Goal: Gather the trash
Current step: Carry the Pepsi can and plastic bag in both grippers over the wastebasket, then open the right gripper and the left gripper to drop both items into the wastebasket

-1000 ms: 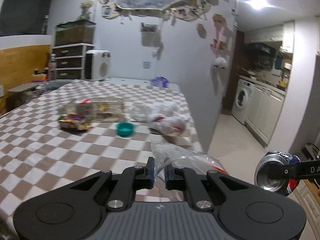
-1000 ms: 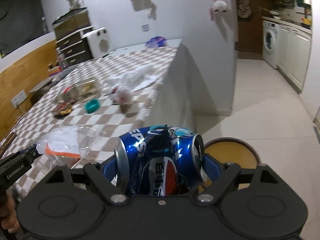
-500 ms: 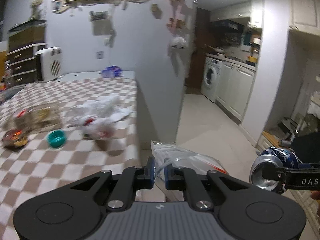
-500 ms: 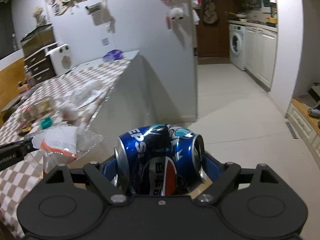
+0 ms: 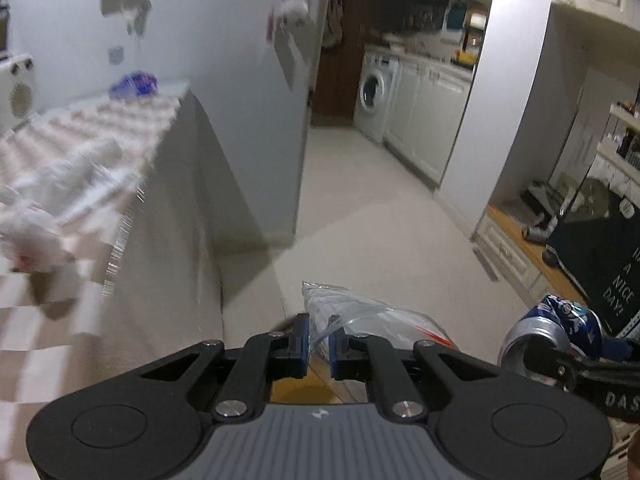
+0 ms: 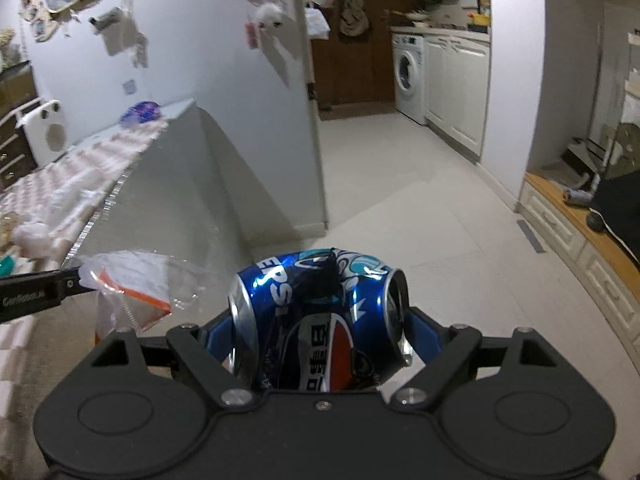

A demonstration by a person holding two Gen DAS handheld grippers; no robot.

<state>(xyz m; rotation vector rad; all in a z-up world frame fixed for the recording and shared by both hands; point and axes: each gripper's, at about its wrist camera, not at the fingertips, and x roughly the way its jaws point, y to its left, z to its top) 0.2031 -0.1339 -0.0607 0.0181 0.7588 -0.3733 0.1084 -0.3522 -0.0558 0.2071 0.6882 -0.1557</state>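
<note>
Between right tool (image 6: 320, 320) pads: dented can (image 6: 316, 312)

Your 2 wrist views ride close behind own fingers, tilted down toward floor (image 5: 380, 216); both share washing machine (image 6: 408, 74), checkered table (image 5: 60, 184).

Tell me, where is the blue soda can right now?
The blue soda can sits sideways in the right claw, beside the plastic bag.

Can (image 6: 320, 312) apparently reads "PEPSI".
</note>
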